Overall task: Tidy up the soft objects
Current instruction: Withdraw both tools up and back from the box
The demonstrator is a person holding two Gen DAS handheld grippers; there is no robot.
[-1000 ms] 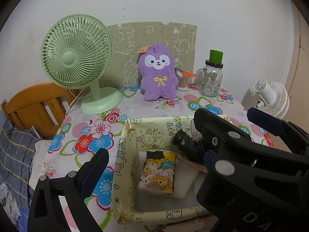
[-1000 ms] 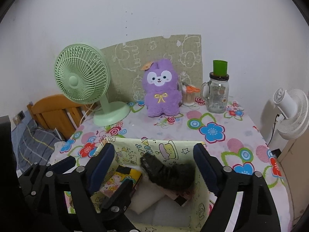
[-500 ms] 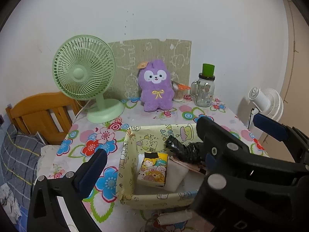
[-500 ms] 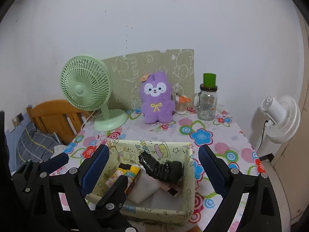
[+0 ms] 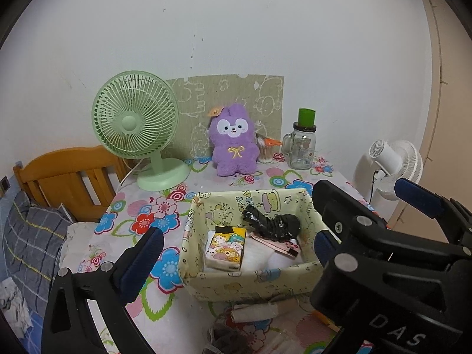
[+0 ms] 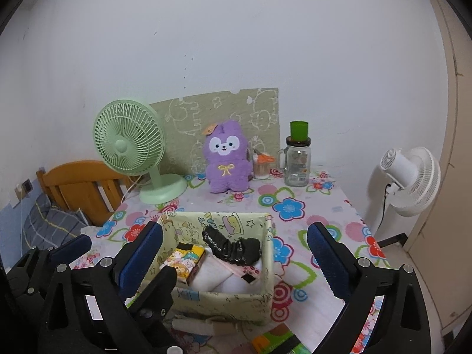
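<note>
Both grippers' jaws spread, empty; black sock (image 6: 236, 247) lies in basket (image 6: 224, 301); purple plush (image 6: 227, 159) at 12 o'clock unstowed.

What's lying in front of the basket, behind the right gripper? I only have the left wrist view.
Observer: A green, yellow and black packet lies on the table, just in front of the basket.
Operator: I see only one finger of my left gripper. Is it open?
Observer: Yes. The right wrist view shows both fingers of the left gripper apart, and it holds nothing.
</note>
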